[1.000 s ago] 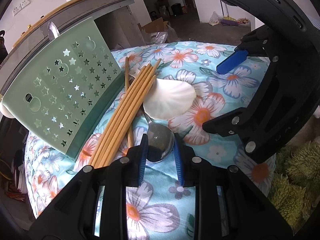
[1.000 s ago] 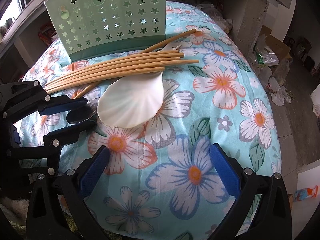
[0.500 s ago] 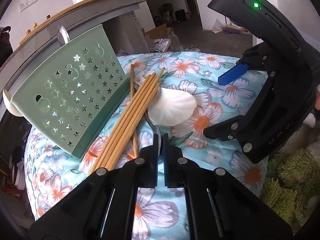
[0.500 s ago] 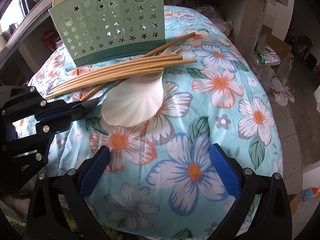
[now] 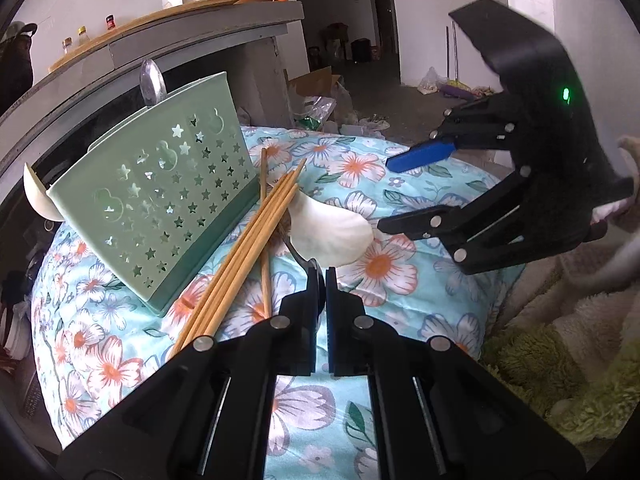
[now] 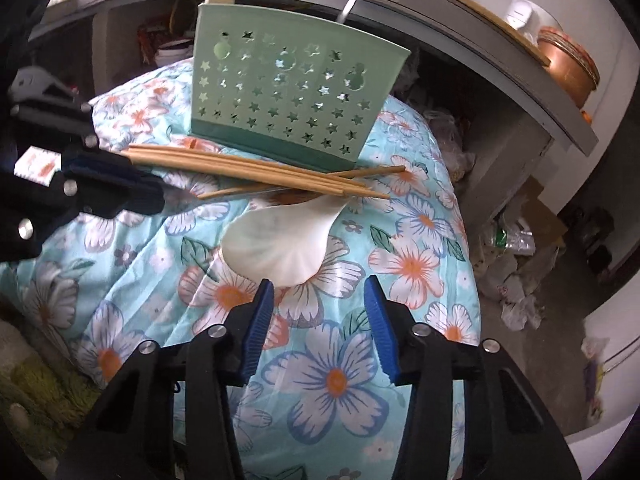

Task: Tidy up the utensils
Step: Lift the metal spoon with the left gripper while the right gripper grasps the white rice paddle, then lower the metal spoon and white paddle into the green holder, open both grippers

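My left gripper is shut on the bowl of a metal spoon, whose handle runs under a white shell-shaped scoop. Several wooden chopsticks lie against a green star-punched holder that has a metal spoon and a white spoon in it. In the right wrist view my right gripper is closing with nothing between its pads; the scoop's near edge lies just ahead of the tips. The left gripper reaches in from the left, below the chopsticks and holder.
Everything rests on a rounded floral cloth. A grey shelf unit stands behind the holder, with a copper pot on top. A green fuzzy rug lies to the right, and bags litter the floor.
The left jaws closed on the spoon's bowl and rose a little. The right gripper rolled and moved closer to the white scoop, and its jaws narrowed from wide open.
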`<state>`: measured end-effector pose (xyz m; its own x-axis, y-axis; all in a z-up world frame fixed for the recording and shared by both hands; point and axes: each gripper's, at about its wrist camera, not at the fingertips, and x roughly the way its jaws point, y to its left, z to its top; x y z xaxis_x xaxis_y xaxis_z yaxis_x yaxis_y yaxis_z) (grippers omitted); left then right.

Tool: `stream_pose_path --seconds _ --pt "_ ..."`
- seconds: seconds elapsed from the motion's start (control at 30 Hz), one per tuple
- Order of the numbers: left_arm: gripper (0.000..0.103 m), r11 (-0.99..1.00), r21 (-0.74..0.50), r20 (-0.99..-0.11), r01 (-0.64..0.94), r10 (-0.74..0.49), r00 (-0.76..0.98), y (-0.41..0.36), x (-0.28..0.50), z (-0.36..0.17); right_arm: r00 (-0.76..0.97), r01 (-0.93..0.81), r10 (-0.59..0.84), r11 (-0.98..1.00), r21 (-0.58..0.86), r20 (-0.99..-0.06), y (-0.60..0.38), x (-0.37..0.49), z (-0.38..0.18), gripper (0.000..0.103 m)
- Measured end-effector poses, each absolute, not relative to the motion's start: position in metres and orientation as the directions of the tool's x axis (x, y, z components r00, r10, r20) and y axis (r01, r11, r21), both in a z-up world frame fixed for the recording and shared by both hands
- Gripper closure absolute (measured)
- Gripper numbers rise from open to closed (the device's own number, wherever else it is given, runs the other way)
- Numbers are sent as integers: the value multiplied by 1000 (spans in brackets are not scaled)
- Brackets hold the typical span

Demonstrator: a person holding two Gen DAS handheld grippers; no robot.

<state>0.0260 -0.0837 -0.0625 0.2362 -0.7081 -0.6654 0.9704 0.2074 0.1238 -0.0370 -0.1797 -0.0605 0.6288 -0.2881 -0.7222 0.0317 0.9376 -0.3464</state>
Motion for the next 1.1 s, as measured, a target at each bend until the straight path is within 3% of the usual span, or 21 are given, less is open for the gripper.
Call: stream_pose_path --seconds 0.3,0.53,0.67,0.87,1.1 --pt "100 208 -6 -635 978 -756 157 -66 32 -38 664 -111 -333 841 -529 -669 -143 -29 -82 63" --pt "100 212 -129 -587 969 -804 98 -52 40 -13 663 -110 -354 826 -553 -660 -142 -13 -97 91" --pt "100 210 -218 -542 953 -838 61 -40 46 4 675 -97 -350 830 -549 -649 -137 -18 -87 97" --pt "100 197 -312 -457 929 -889 35 -18 54 35 699 -49 -246 920 -388 -672 -147 -31 -38 100" --pt "100 188 -394 -314 900 -948 61 6 77 77 757 60 -53 998 -12 -651 -199 -42 30 101"
